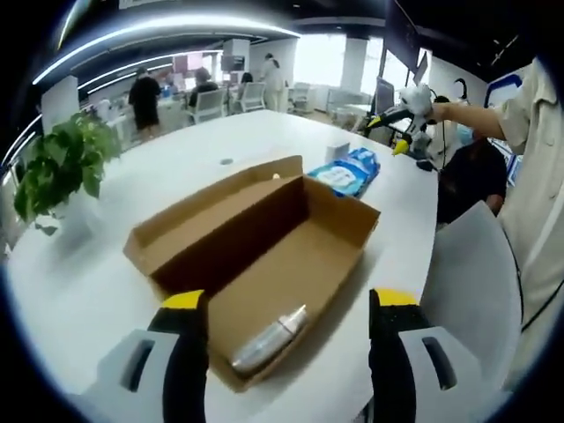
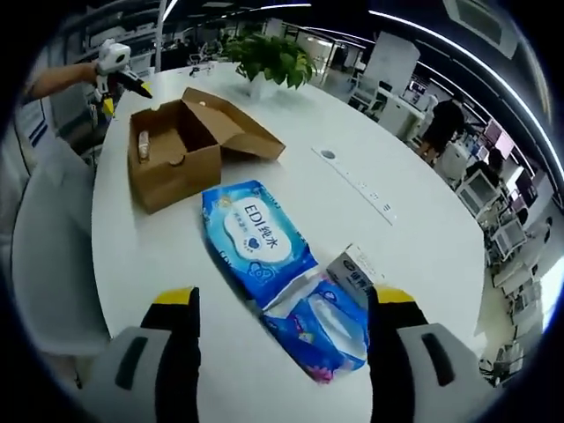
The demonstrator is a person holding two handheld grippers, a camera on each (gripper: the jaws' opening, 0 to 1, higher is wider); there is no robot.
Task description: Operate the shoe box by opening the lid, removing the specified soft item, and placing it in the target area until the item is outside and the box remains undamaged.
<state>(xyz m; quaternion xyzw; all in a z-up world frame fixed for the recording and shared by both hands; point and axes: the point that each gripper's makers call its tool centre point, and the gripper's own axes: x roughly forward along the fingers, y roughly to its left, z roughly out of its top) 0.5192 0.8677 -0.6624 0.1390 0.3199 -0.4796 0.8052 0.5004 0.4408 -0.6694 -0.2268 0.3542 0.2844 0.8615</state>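
Shoe box (image 1: 264,264) is seen in the left gripper view lying open on the white table (image 1: 115,291), its lid folded back toward 10 o'clock, and a silvery bottle-like object (image 1: 269,339) rests at the near end inside. The left gripper (image 1: 286,308) is held above that near end with its jaws spread wide, nothing between them. At 2 o'clock past the box a blue soft pack (image 1: 348,172) lies on the table, and the right gripper (image 1: 397,119) is seen beyond it in a gloved hand.

In the right gripper view the blue pack (image 2: 256,242) lies at centre, well apart from the box (image 2: 181,145) at 11 o'clock, with a second opened blue packet (image 2: 322,330) and a small carton (image 2: 352,269) just beside it. The right gripper (image 2: 282,313) hangs over these with jaws parted and empty.

The removal step is judged done; if so, withdrawal is what remains. A potted plant (image 2: 273,57) stands at 12 o'clock, clear of the work.
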